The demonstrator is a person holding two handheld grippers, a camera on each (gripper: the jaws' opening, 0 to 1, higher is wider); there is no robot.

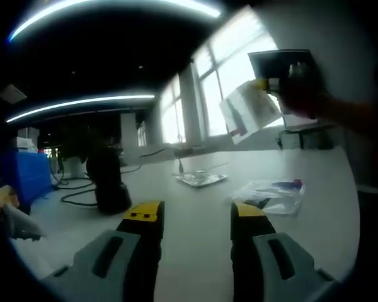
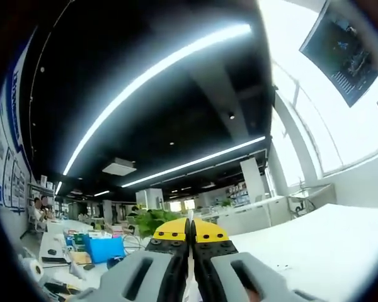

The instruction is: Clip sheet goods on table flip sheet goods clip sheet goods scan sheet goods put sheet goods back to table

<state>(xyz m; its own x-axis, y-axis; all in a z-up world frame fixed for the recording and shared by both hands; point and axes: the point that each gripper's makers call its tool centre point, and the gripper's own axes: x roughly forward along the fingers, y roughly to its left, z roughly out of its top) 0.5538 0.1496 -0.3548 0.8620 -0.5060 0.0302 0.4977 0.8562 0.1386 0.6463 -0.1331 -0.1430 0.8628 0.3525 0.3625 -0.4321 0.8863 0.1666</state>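
Yellow-tipped jaws of the left gripper (image 1: pixel 195 212) stood well apart with nothing between them, low over the white table (image 1: pixel 195 251). Just past its right jaw, at 1 o'clock, lay a clear plastic bag (image 1: pixel 271 195) with blue and red contents, flat on the table. Farther out at 12 o'clock lay a flat shiny packet (image 1: pixel 201 178), and at 10 o'clock a dark rounded object (image 1: pixel 108 182) stood with cables trailing from it. Bare tabletop ran wide between these, toward the windows.

Up at 1 o'clock in the left gripper view, the right gripper (image 1: pixel 283 78) was held high off the table with the sheet goods (image 1: pixel 251 110), a pale translucent sheet, hanging from its yellow tips.

In the right gripper view, the right gripper's (image 2: pixel 190 238) jaws were pressed together on a thin pale edge of the sheet (image 2: pixel 190 286) between them. That view pointed up at ceiling light strips, with a potted plant (image 2: pixel 152 220) and a cluttered desk at 9 o'clock.
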